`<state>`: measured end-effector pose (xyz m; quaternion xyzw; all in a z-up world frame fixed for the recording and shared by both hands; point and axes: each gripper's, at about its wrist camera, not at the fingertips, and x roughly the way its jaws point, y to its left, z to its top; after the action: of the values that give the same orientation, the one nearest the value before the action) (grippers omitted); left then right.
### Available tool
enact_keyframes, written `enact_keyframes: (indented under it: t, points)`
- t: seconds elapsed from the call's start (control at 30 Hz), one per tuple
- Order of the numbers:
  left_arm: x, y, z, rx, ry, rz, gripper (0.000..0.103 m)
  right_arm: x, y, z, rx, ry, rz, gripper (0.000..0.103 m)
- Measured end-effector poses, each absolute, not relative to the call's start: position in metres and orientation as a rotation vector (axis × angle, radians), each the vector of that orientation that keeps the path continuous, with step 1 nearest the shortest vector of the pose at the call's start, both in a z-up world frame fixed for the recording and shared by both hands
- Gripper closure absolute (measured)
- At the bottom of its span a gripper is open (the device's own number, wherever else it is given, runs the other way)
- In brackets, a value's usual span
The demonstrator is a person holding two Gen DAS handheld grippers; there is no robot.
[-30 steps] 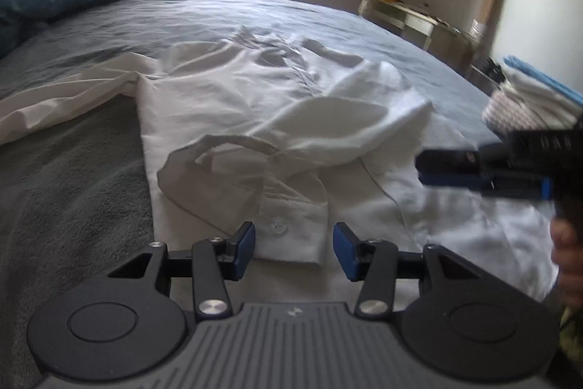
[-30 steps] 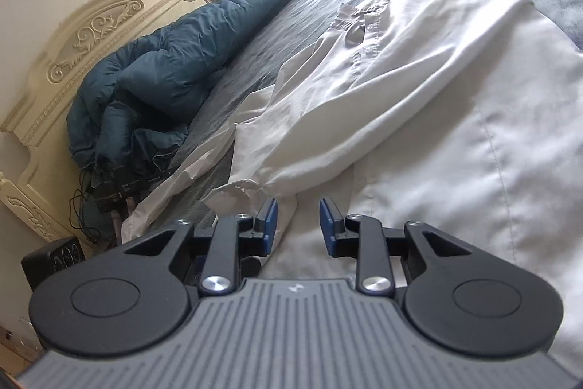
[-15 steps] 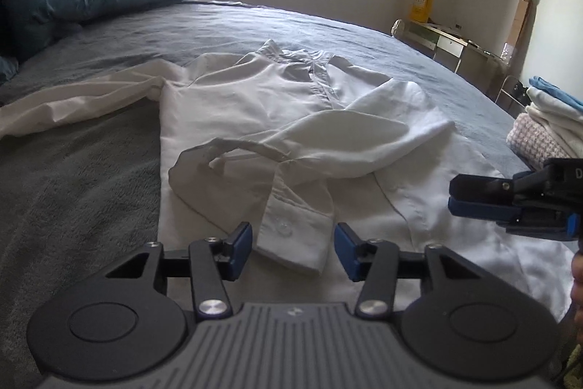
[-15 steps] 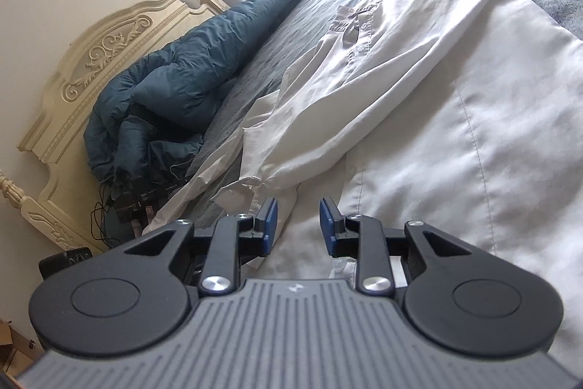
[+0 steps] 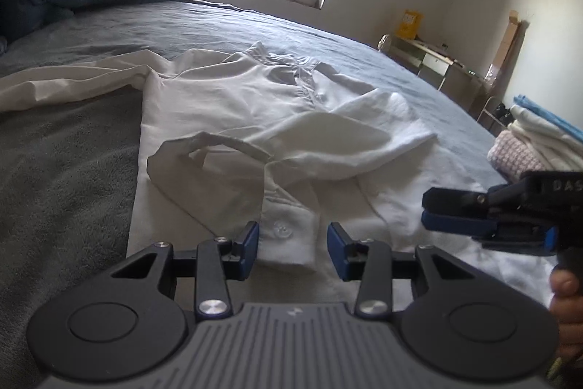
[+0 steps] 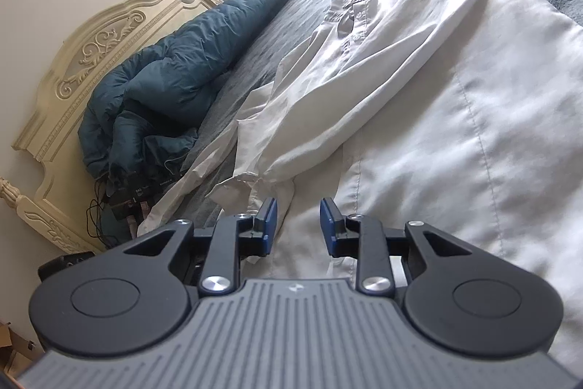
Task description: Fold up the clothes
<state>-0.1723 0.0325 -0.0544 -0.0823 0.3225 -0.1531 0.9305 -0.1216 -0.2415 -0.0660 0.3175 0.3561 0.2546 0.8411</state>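
Grey bed (image 5: 73, 170), window-lit. Right gripper (image 5: 452, 212) cut off at frame edge, jaws parted, empty. White shirt (image 5: 226, 104) rumpled, sleeve folded across; left gripper (image 5: 293, 245) closing around buttoned cuff (image 5: 288, 239), pads not pressing.

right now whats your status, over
Left gripper closing, sleeve cuff between its jaws, not yet pinched. Right gripper open over white shirt. Shirt unfolded on grey bed. Nothing in the way.

The right gripper (image 6: 298, 225) sits low over a white shirt (image 6: 455, 119) spread on a grey bed (image 6: 277, 39). Its jaws stand apart with a gap between them, over shirt fabric. A folded sleeve (image 6: 349, 104) lies across the shirt. A teal duvet (image 6: 171, 79) is bunched against the cream headboard (image 6: 83, 61).
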Motion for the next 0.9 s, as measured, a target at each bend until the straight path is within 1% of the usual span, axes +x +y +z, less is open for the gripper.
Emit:
enact_keyframes:
  t: [0.03, 0.1, 0.17, 0.2, 0.23, 0.4, 0.47, 0.57, 0.67, 0.7, 0.73, 0.8, 0.83, 0.87, 0.9]
  points:
    - [-0.173, 0.030, -0.055, -0.138, 0.650, -0.299, 0.072, -0.121, -0.241, -0.066, 0.669, 0.754, 0.537, 0.077]
    - [-0.174, 0.024, -0.055, -0.066, 0.630, -0.276, 0.092, -0.121, -0.240, -0.066, 0.665, 0.758, 0.531, 0.077]
    - [-0.175, 0.021, -0.050, -0.001, 0.618, -0.286, 0.099, -0.121, -0.240, -0.067, 0.664, 0.762, 0.523, 0.077]
    - [-0.176, 0.020, -0.046, 0.034, 0.610, -0.297, 0.100, -0.120, -0.240, -0.067, 0.662, 0.764, 0.518, 0.077]
    - [-0.179, 0.019, -0.039, 0.094, 0.591, -0.320, 0.100, -0.120, -0.240, -0.066, 0.661, 0.766, 0.513, 0.077]
    - [-0.202, 0.020, -0.005, 0.564, 0.423, -0.422, 0.100, -0.123, -0.245, -0.062, 0.639, 0.748, 0.489, 0.076]
    - [-0.210, 0.020, -0.002, 0.740, 0.390, -0.482, 0.100, -0.124, -0.247, -0.062, 0.643, 0.739, 0.478, 0.076]
    - [-0.221, 0.015, -0.014, 0.965, 0.367, -0.572, 0.100, -0.121, -0.248, -0.065, 0.656, 0.741, 0.464, 0.076]
    - [-0.228, 0.008, -0.036, 1.086, 0.403, -0.649, 0.099, -0.119, -0.248, -0.068, 0.659, 0.750, 0.456, 0.076]
    - [-0.227, 0.006, -0.045, 1.095, 0.433, -0.667, 0.096, -0.118, -0.248, -0.068, 0.655, 0.753, 0.455, 0.076]
    - [-0.227, 0.005, -0.052, 1.095, 0.453, -0.668, 0.096, -0.117, -0.247, -0.067, 0.647, 0.755, 0.453, 0.076]
    - [-0.225, 0.006, -0.061, 1.068, 0.487, -0.663, 0.088, -0.116, -0.244, -0.062, 0.611, 0.749, 0.455, 0.076]
    - [-0.225, 0.007, -0.061, 1.039, 0.503, -0.658, 0.088, -0.115, -0.240, -0.057, 0.575, 0.741, 0.462, 0.076]
    - [-0.223, 0.012, -0.056, 0.982, 0.517, -0.660, 0.082, -0.113, -0.236, -0.051, 0.539, 0.732, 0.468, 0.076]
    - [-0.222, 0.017, -0.051, 0.924, 0.531, -0.661, 0.073, -0.112, -0.232, -0.046, 0.503, 0.723, 0.475, 0.076]
